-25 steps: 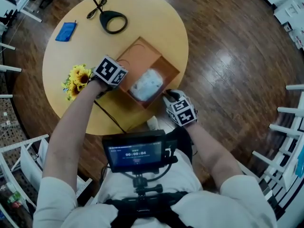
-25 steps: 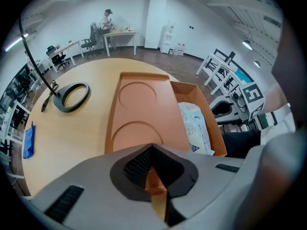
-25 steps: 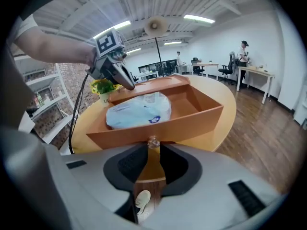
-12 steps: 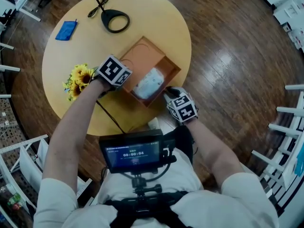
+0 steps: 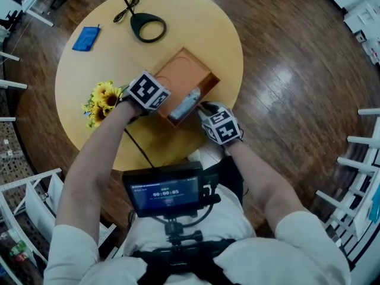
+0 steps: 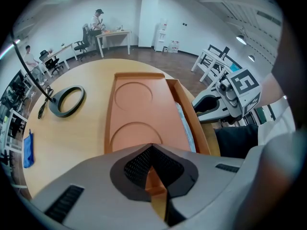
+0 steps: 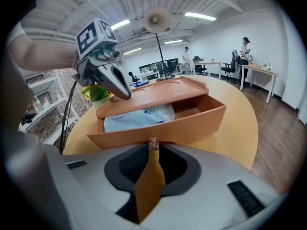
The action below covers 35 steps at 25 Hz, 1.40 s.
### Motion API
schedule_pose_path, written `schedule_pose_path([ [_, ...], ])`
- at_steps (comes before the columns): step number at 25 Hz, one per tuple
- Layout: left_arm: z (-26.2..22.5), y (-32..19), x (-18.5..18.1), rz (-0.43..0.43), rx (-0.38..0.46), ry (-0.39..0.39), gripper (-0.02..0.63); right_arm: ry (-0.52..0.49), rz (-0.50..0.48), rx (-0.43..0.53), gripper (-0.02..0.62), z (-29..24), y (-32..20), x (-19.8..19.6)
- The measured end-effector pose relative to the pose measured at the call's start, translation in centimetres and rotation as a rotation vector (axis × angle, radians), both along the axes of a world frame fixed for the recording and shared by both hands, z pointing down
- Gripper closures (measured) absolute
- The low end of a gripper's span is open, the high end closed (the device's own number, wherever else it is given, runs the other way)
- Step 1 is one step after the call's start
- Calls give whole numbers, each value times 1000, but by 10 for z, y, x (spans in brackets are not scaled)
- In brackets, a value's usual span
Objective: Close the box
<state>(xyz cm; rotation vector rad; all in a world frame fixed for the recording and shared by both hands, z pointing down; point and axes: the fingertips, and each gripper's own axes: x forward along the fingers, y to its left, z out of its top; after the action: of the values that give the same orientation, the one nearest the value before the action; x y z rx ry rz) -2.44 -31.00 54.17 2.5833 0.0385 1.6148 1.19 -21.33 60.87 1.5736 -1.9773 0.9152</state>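
An orange box [image 5: 205, 92] lies on the round table, its lid [image 5: 185, 72] lowered to a narrow gap. A white packet [image 5: 184, 104] shows through the gap and lies inside the box [image 7: 163, 123] under the lid [image 7: 153, 94]. My left gripper [image 5: 159, 104] is at the box's near left end, shut on the lid's edge [image 6: 136, 123]. Just right of the box, my right gripper [image 5: 203, 107] is shut on an orange tab at the front wall. Each gripper sees the other: the left [image 7: 117, 83], the right [image 6: 208, 107].
Sunflowers [image 5: 100, 100] lie left of my left hand. A black ring with a cable [image 5: 148, 27] and a blue object [image 5: 86, 38] sit at the far side of the table [image 5: 113, 64]. The box is close to the table's right edge. White racks stand around.
The lid has come down over the box, hiding most of the white packet. My right gripper has moved up and left against the box front; the left gripper shifted slightly right.
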Motion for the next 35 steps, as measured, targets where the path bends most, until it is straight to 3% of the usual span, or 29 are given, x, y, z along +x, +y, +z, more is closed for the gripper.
schedule_pose_path([
  [11, -3, 1, 2, 7, -36, 12, 617, -15, -32, 7, 519, -4, -47, -9],
  [20, -4, 0, 2, 2, -36, 37, 618, -1, -51, -11, 518, -4, -46, -10],
  [25, -12, -1, 2, -9, 21, 69, 612, 22, -95, -52, 480, -6, -31, -6],
  [27, -26, -6, 3, -81, 57, 128, 612, 21, -122, -53, 477, -13, -21, 0],
  [30, -52, -9, -1, -264, 106, 238, 612, 11, -168, -44, 465, -26, 1, 11],
  [35, -79, 35, -27, -580, 152, 413, 612, -10, -229, -16, 465, -53, 52, 34],
])
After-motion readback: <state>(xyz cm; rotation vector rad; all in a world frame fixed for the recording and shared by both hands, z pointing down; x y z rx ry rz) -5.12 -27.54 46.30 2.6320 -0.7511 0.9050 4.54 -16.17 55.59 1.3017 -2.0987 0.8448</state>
